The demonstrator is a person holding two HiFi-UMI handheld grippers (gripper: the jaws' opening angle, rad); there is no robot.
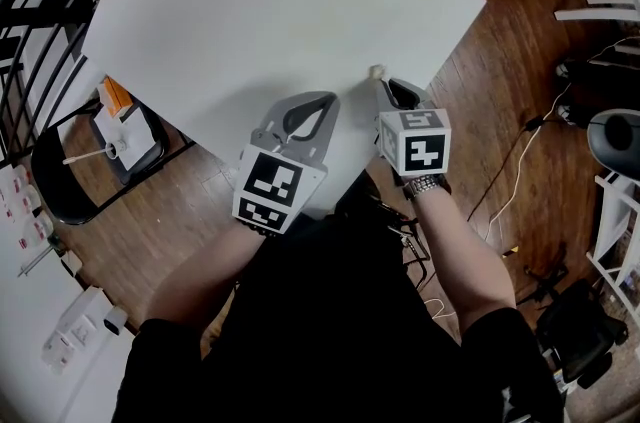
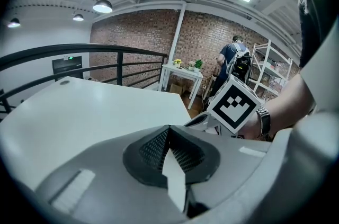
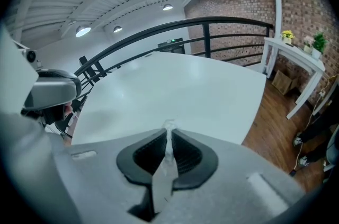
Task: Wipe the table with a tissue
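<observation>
Right grey tool (image 3: 169,134) is clamped on a small white crumpled tissue (image 3: 169,125) over the near right edge of the big white tabletop (image 1: 280,1), probably ready to wipe, while the left tool (image 2: 169,128) sits pinched together, empty.

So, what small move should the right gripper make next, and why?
Probably lower the right gripper until the tissue presses on the table, then begin a stroke. Its jaws are shut on a small bit of tissue that pokes out at their tips, by the table's near edge.
</observation>
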